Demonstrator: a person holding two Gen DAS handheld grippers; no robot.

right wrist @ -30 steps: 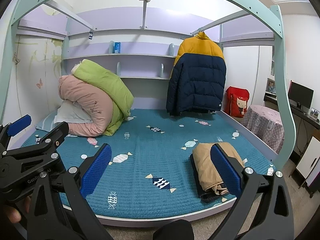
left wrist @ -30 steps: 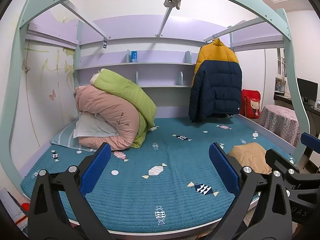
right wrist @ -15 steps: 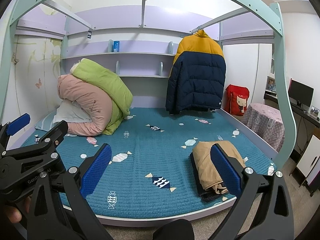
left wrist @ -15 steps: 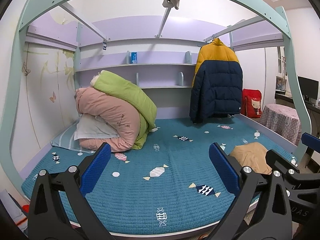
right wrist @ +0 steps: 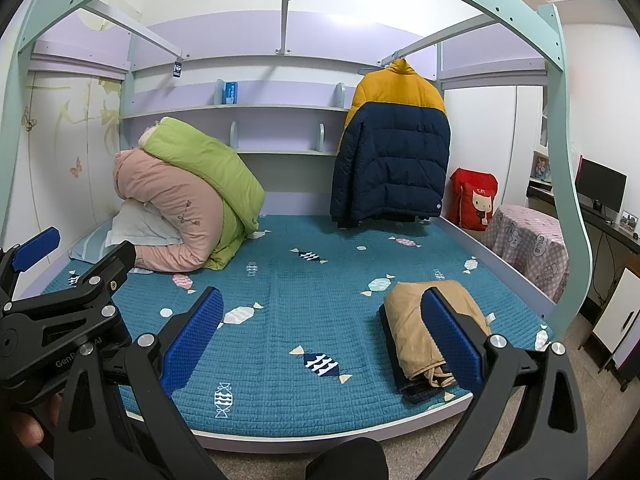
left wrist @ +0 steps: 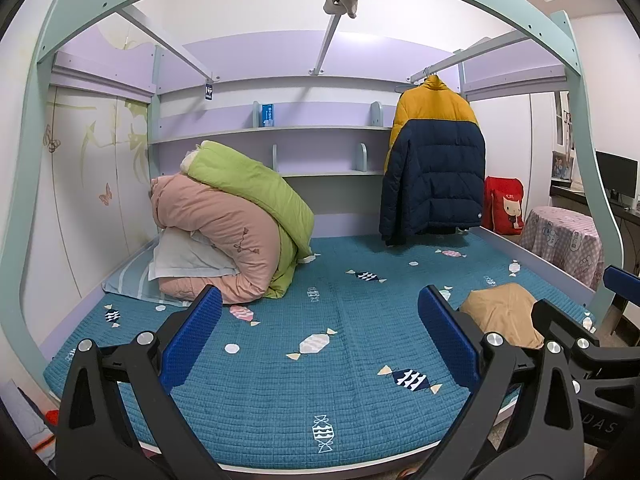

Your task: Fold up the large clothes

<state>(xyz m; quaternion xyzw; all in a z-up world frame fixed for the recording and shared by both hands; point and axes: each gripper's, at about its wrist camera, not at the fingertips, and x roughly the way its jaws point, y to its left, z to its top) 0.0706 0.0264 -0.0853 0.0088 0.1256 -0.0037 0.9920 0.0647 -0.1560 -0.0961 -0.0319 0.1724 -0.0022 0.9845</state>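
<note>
A yellow and navy puffer jacket [left wrist: 434,168] hangs on a rail at the back right of the bed; it also shows in the right wrist view [right wrist: 394,148]. A folded tan garment [right wrist: 416,328] lies on a dark one at the bed's front right corner, also seen in the left wrist view [left wrist: 500,312]. My left gripper [left wrist: 320,340] is open and empty in front of the bed. My right gripper [right wrist: 324,340] is open and empty, to the right of the left one. Both are well short of the jacket.
The bed has a blue quilted cover [left wrist: 320,380] under a mint frame [right wrist: 560,120]. Rolled pink and green duvets [left wrist: 240,224] and a pillow sit back left. A red bag [right wrist: 474,200] and a covered round table [right wrist: 528,236] stand to the right.
Both grippers have drifted slightly; the scene has shifted a little in both views. The jaws stay open and nothing on the bed has moved.
</note>
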